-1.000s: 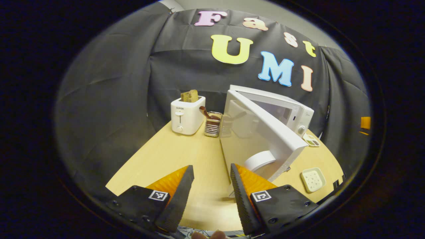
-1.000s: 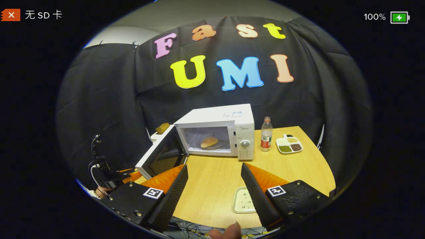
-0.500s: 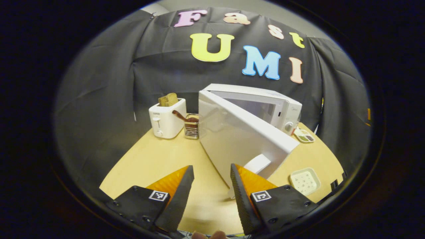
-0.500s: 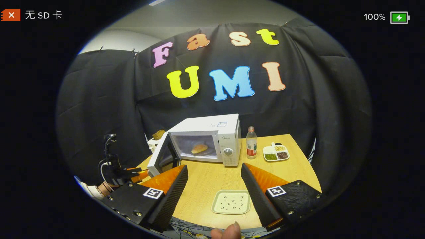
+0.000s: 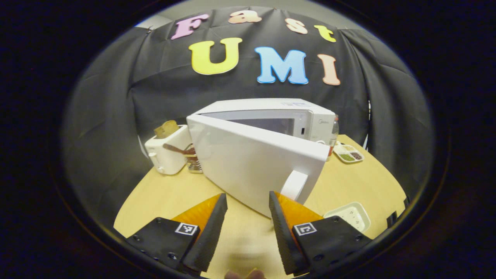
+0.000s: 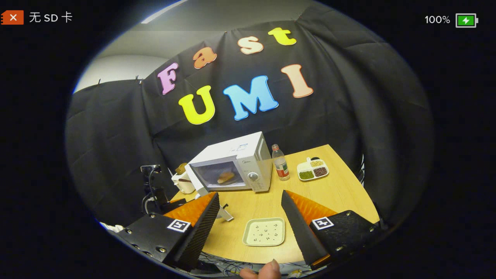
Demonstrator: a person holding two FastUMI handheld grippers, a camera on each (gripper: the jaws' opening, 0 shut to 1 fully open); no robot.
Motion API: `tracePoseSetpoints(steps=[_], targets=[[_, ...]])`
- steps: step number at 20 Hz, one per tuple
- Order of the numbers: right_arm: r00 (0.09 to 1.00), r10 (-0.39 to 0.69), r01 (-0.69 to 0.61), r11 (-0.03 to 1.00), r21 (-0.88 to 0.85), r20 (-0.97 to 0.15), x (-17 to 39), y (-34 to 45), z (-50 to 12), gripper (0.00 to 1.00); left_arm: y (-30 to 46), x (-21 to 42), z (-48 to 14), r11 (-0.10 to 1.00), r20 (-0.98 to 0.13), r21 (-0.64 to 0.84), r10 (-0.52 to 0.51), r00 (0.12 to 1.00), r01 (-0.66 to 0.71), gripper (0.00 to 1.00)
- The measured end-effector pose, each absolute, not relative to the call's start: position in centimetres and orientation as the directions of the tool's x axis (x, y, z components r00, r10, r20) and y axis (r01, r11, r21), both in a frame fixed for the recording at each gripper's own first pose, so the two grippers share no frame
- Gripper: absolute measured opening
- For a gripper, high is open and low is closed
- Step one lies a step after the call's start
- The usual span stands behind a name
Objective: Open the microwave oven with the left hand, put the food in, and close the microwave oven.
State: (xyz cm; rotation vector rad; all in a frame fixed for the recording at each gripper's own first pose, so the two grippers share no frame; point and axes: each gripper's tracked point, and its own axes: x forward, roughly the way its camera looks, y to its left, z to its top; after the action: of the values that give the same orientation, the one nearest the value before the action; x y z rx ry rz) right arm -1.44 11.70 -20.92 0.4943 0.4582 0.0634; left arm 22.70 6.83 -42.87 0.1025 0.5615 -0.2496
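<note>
The microwave oven (image 5: pixel 271 116) has a smooth, glossy white casing. The table (image 6: pixel 333 193) looks like pale matt wood. The toaster (image 5: pixel 164 155) is smooth white plastic; the wall cloth hangs matt.

toaster (image 5: pixel 166 154) at back left of the wooden table (image 6: pixel 333 193), bread slice (image 5: pixel 166 128) sticking out the top. metal utensil holder (image 5: pixel 192 162) just beside it, brown utensil inside. plastic bottle (image 6: pixel 279 163) upright near the back, divided dish (image 6: pixel 312 169) of beans/grains to its right. small pale square tray (image 6: pixel 264 231) with dark specks near the front edge.
</note>
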Motion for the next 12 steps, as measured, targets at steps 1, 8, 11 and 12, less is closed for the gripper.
tracePoseSetpoints(steps=[1, 8, 11, 12], targets=[[0.892, 0.133, 0.093, 0.881, 0.464, -0.431, -1.3, 11.1, -21.6, 0.98, 5.7, 23.8, -43.1, 0.961, -0.540, 0.015, -0.226, 0.811, 0.277, 0.74], [0.880, -0.012, 0.290, 0.804, 0.519, -0.474, 1.6, 11.6, -21.4, 0.98, 0.5, 31.6, -44.0, 0.907, -0.513, 0.004, -0.361, 0.779, 0.422, 0.71], [0.868, -0.047, 0.359, 0.747, 0.559, -0.495, 2.0, 12.5, -21.9, 0.98, -1.2, 34.8, -44.4, 0.881, -0.501, 0.044, -0.389, 0.773, 0.471, 0.72], [0.859, -0.043, 0.371, 0.739, 0.562, -0.511, 1.8, 13.1, -22.4, 0.98, -1.8, 35.7, -44.6, 0.875, -0.494, 0.045, -0.399, 0.773, 0.481, 0.72]])
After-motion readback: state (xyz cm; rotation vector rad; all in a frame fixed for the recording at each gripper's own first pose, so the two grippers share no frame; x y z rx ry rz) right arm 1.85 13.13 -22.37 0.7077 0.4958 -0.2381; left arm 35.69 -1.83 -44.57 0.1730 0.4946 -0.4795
